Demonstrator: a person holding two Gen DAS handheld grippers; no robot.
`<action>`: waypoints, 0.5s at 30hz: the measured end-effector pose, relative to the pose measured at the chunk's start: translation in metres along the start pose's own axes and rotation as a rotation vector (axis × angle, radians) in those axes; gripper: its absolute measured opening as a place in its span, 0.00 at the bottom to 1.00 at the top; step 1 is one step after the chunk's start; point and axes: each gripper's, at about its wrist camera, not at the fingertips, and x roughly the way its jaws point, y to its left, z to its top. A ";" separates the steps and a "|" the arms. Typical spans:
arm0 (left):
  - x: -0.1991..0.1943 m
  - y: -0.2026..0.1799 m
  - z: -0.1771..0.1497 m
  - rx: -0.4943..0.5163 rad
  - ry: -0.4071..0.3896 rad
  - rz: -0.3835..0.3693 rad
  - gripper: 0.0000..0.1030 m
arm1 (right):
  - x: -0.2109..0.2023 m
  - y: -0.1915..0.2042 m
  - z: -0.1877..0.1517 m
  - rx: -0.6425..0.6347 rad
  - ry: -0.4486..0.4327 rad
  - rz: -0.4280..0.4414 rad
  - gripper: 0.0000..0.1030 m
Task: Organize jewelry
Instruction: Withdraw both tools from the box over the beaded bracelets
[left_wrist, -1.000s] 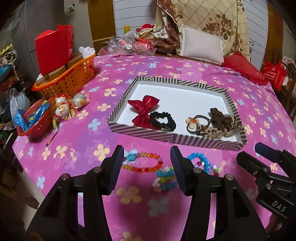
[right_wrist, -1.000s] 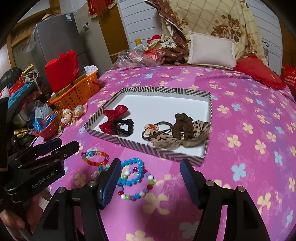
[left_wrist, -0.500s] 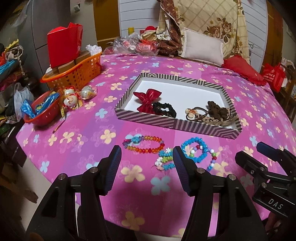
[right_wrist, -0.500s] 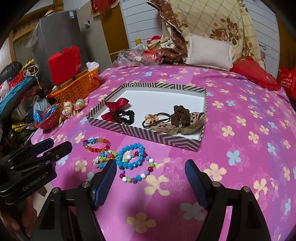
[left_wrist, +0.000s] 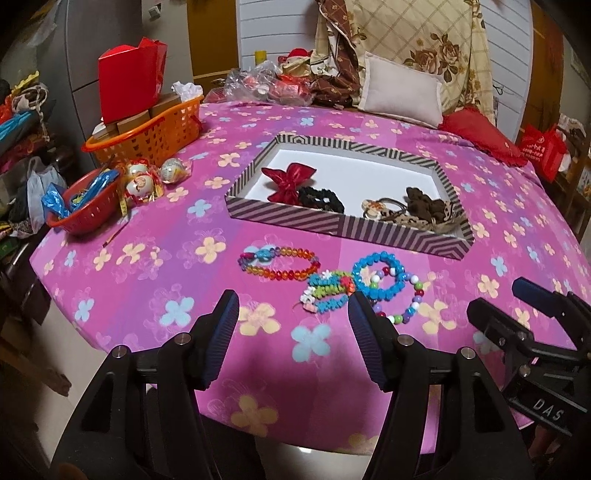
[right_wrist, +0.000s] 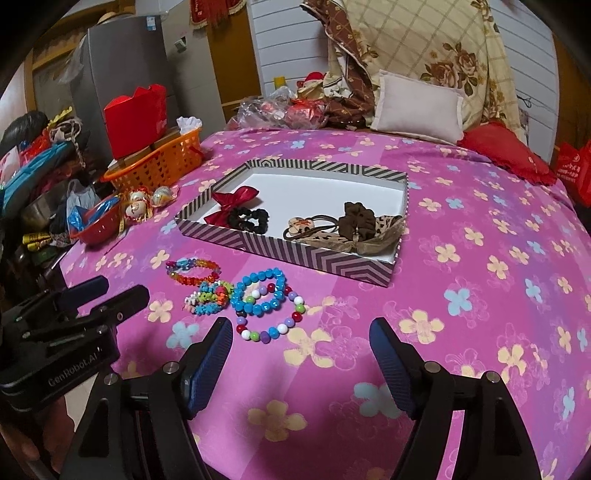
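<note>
A striped tray (left_wrist: 332, 223) (right_wrist: 280, 254) on the pink flowered cloth holds a red bow (left_wrist: 290, 179), a black scrunchie (left_wrist: 320, 199), hair ties and a brown scrunchie (left_wrist: 424, 203). In front of it lie a rainbow bead bracelet (left_wrist: 279, 262) (right_wrist: 192, 271), a green-and-blue bracelet (left_wrist: 327, 291), a blue bead bracelet (left_wrist: 380, 277) (right_wrist: 262, 291) and a multicoloured bead bracelet (right_wrist: 271, 325). My left gripper (left_wrist: 293, 332) is open and empty, near the front edge, short of the bracelets. My right gripper (right_wrist: 301, 354) is open and empty, just in front of the multicoloured bracelet.
An orange basket (left_wrist: 147, 136) with a red box (left_wrist: 129, 83) stands at the left. A red bowl (left_wrist: 83, 206) and wrapped ornaments (left_wrist: 147, 179) sit near the left edge. Pillows (left_wrist: 399, 90) and clutter line the back. The table's front edge drops off below both grippers.
Both grippers have pulled back and up from the bracelets toward the table's front edge. All the bracelets now lie beyond the fingers. Both stay open and empty.
</note>
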 end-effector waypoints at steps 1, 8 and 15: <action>0.000 -0.001 -0.001 0.002 0.001 0.000 0.60 | 0.000 -0.001 0.000 0.003 -0.001 0.000 0.72; 0.002 -0.004 -0.003 -0.014 0.004 -0.007 0.60 | -0.001 -0.006 -0.005 0.014 -0.001 -0.005 0.72; 0.004 -0.006 -0.005 0.002 0.002 0.004 0.60 | 0.002 -0.007 -0.005 0.024 -0.005 0.010 0.72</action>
